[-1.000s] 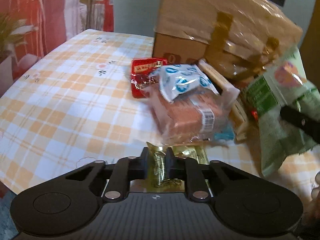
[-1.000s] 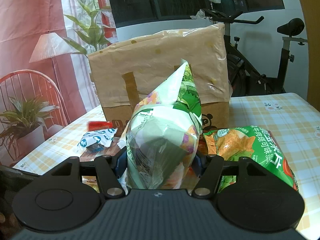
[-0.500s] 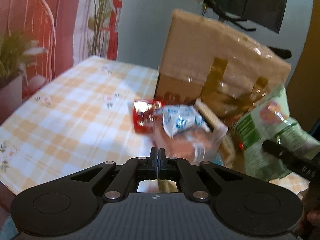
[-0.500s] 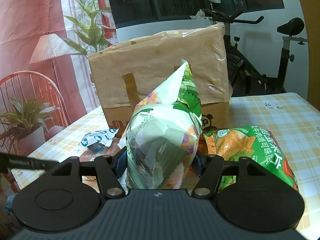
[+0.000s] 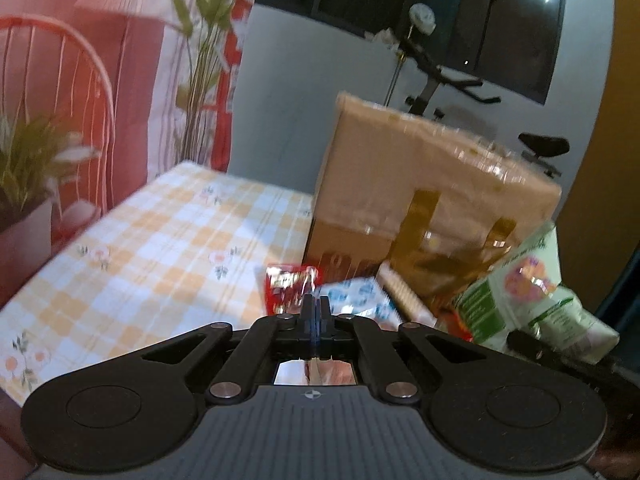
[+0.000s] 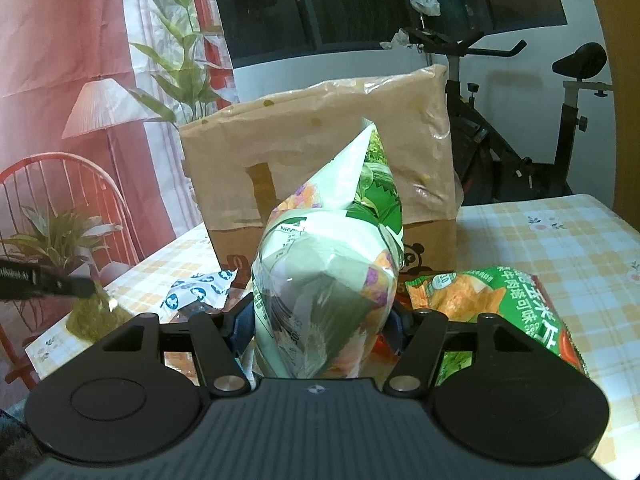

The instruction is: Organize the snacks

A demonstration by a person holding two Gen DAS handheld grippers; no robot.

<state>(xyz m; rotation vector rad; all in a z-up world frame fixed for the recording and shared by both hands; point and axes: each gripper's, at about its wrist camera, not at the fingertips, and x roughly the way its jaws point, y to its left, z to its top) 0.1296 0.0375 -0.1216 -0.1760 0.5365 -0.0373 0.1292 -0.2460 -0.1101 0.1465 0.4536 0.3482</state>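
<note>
Left tool point(image 5: 315, 307) lifted, clamped on one gold packet point(image 6: 93, 312); right tool point(image 6: 322, 318) grips one green-white bag point(image 6: 328, 264).

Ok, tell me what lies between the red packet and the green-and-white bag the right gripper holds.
In the left wrist view, a blue-and-white packet lies between the red packet and the green-and-white bag.

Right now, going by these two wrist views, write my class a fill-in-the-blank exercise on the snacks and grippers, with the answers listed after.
1. The right gripper is shut on a green-and-white snack ____.
2. The left gripper is ____ on a gold packet.
3. In the right wrist view, the green chip bag lies on the checked ____.
4. Behind the snacks stands a brown paper bag, and behind that an exercise ____.
Answers: bag; shut; tablecloth; bike.
</note>
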